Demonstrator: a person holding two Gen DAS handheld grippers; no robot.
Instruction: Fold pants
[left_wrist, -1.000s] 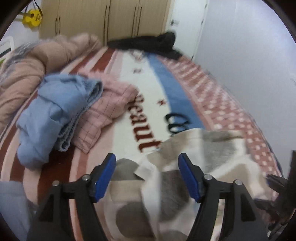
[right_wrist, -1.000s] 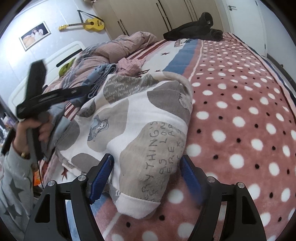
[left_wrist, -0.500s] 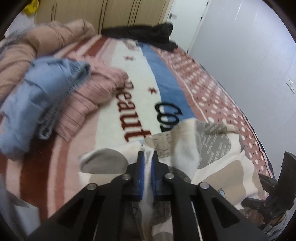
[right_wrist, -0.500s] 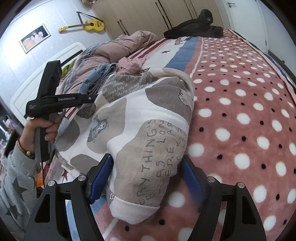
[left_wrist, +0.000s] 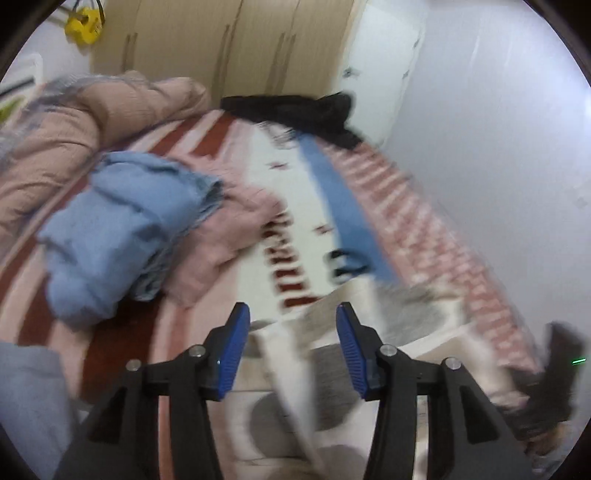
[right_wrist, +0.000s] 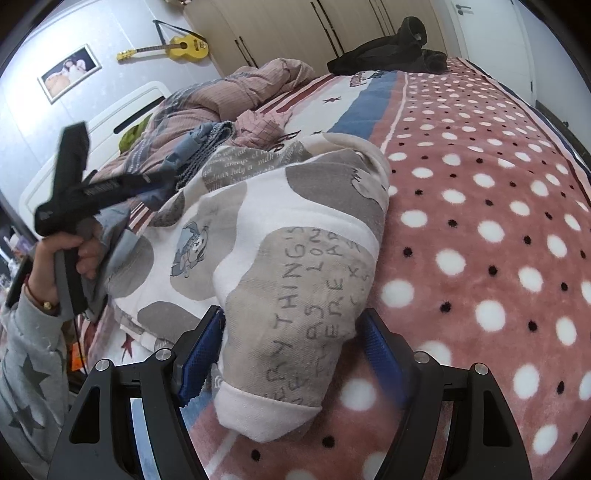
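The pants (right_wrist: 280, 236) are white with grey patches and printed lettering, folded over on the bed. In the right wrist view a cuffed leg end lies between the open fingers of my right gripper (right_wrist: 291, 360), which straddles it low at the front. The pants also show blurred in the left wrist view (left_wrist: 369, 332). My left gripper (left_wrist: 291, 354) is open above a white fold of the pants, holding nothing. The left gripper body (right_wrist: 96, 188) shows in a hand at the left of the right wrist view.
A blue garment (left_wrist: 122, 229) and a pink checked one (left_wrist: 236, 225) lie heaped left of the pants. A pink duvet (left_wrist: 92, 122) is bunched behind. A black coat (right_wrist: 391, 55) lies at the far end. The polka-dot blanket (right_wrist: 498, 221) spreads right. A wall (left_wrist: 498, 129) borders it.
My left gripper was shut on a white fold of the pants half a second ago; it has opened, let go and lifted. My right gripper stays open around the cuffed leg end.
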